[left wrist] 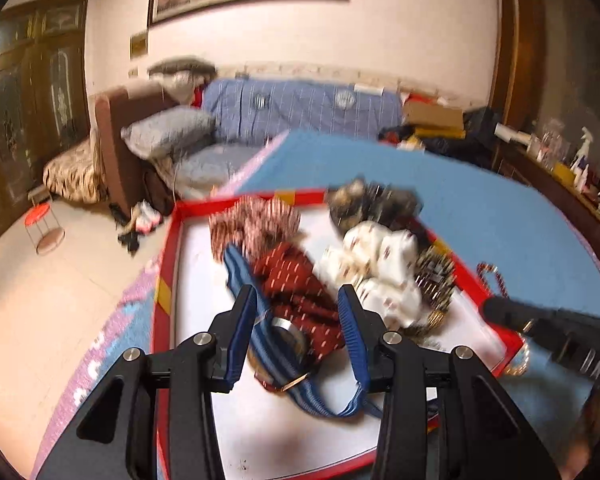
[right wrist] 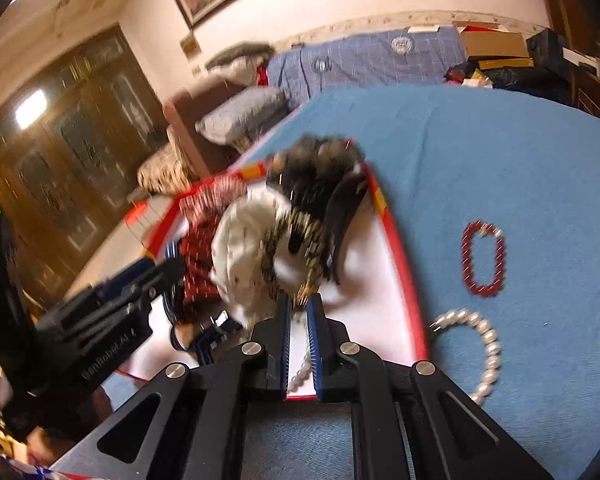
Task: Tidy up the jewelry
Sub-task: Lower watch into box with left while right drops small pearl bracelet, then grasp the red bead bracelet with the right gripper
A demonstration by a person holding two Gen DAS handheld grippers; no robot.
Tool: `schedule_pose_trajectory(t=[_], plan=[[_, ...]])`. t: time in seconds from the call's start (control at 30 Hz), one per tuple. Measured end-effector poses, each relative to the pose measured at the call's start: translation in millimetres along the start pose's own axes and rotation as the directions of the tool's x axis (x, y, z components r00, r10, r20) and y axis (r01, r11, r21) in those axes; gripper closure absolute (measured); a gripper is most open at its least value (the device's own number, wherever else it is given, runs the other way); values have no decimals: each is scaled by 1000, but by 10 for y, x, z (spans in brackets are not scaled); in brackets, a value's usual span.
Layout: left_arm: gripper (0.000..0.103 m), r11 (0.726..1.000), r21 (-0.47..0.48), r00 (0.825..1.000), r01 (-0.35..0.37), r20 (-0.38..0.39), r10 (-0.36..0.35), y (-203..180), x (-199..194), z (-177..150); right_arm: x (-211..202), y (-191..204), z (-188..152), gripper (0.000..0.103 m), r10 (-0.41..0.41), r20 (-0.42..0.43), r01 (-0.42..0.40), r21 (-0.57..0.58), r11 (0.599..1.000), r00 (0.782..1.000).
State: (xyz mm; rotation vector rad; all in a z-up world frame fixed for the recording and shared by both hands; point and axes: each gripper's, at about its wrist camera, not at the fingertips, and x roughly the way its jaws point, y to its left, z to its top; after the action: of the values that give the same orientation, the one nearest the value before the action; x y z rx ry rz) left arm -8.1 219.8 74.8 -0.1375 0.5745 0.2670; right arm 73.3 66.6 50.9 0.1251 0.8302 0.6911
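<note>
In the tray [left wrist: 166, 276], scrunchies [left wrist: 300, 276] crowd the left gripper's [left wrist: 298, 300] open jaws; right gripper [right wrist: 299, 306] pinches pearls [right wrist: 488, 344]; red bracelet [right wrist: 483, 258] outside.

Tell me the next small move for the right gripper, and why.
Probably lift the right gripper slightly and draw the pearl necklace over the red rim of the tray. Its fingers look nearly closed around pearls, though blur hides whether they grip, and most of the strand lies outside on the blue cloth, beside the red bead bracelet.
</note>
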Motion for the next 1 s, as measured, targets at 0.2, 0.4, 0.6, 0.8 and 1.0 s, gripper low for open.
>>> schedule_pose_trajectory(t=[0.2, 0.4, 0.6, 0.8, 1.0], plan=[[58, 999, 31, 995, 30, 97, -33, -75, -199, 29, -409, -551, 125, 91, -82, 103, 73, 86, 994, 991], [57, 993, 109, 996, 48, 71, -56, -244, -159, -9, -246, -1069, 72, 91, -130, -28, 132, 206, 970, 991], [54, 984, 154, 994, 90, 47, -98, -365, -133, -41, 29, -1098, 109, 78, -170, -127, 192, 192, 962, 977], [54, 981, 146, 991, 128, 22, -133, -392, -107, -51, 297, -1182, 337, 68, -234, -183, 266, 174, 948, 955], [53, 974, 163, 987, 155, 13, -159, -452, -115, -76, 478, -932, 433, 54, -364, -176, 370, 5, 929, 915]])
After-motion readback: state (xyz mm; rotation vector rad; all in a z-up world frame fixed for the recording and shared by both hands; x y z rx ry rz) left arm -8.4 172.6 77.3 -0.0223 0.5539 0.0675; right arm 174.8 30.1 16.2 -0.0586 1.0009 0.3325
